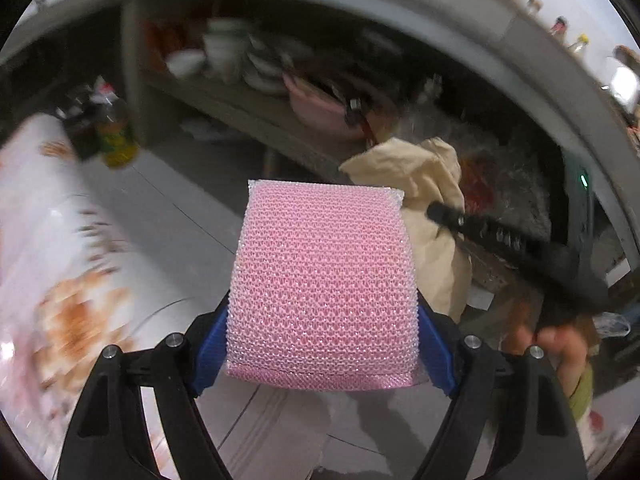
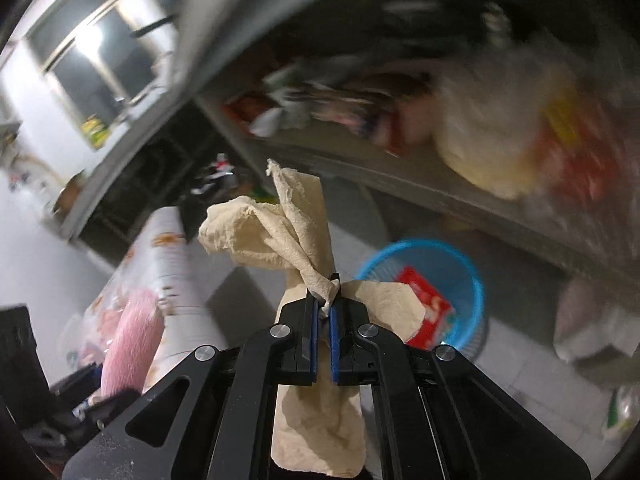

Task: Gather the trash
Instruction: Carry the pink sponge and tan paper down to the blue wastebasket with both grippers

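Pink mesh scouring sponge (image 1: 322, 284) fills the centre of the left wrist view, wedged between the blue pads (image 1: 210, 350) of the left gripper (image 1: 322, 344), jaws spread wide and clamped on its two sides. Right of the sponge, the crumpled beige paper towel (image 1: 424, 200) hangs from the right gripper (image 1: 440, 213), reaching in from the right edge. Over in the right wrist view, that gripper's jaws are pinched almost together on the towel's twisted waist, paper bunching above and trailing below the fingers. Lower right of centre sits a blue plastic wastebasket (image 2: 466, 276) on the grey tile floor, a red packet (image 2: 430, 308) inside; its white lettering is too blurred to read. A yellow-labelled bottle (image 1: 116, 132) stands upper left, label unreadable.
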`<move>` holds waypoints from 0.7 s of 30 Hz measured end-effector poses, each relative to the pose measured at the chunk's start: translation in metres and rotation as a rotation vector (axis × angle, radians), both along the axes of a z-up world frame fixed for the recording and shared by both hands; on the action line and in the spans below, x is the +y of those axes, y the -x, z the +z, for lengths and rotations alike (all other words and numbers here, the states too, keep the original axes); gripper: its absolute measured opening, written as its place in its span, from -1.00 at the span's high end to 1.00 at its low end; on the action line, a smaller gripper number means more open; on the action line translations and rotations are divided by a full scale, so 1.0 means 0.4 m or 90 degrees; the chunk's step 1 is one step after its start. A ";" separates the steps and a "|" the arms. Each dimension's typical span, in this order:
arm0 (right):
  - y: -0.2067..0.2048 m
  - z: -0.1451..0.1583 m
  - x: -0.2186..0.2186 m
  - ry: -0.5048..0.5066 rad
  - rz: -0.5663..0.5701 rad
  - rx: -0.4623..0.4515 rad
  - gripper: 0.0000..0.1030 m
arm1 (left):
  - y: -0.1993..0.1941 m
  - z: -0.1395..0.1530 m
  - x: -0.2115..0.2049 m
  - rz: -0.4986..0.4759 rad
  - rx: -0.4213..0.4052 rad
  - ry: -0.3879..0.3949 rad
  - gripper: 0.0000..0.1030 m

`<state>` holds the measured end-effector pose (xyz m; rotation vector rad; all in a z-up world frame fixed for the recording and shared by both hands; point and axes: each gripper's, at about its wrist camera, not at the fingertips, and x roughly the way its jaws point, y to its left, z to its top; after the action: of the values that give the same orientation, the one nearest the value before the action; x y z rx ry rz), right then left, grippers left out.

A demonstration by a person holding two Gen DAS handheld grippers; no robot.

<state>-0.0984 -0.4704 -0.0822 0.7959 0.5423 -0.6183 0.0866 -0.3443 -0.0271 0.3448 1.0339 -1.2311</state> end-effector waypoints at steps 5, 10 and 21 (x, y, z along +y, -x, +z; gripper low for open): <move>0.011 -0.126 -0.089 -0.054 -0.043 0.020 0.93 | -0.016 -0.113 -0.199 -0.009 0.017 -0.085 -0.53; 0.007 -0.233 -0.163 -0.099 -0.070 0.044 0.93 | -0.036 -0.241 -0.328 0.000 0.019 -0.154 -0.54; -0.068 -0.453 -0.276 -0.207 -0.121 0.065 -0.10 | -0.075 -0.424 -0.515 0.032 0.031 -0.215 -0.78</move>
<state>-0.0712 -0.5810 -0.2634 1.1361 0.6757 -0.7588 0.1167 -0.5504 -0.1968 0.5471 1.2883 -1.0228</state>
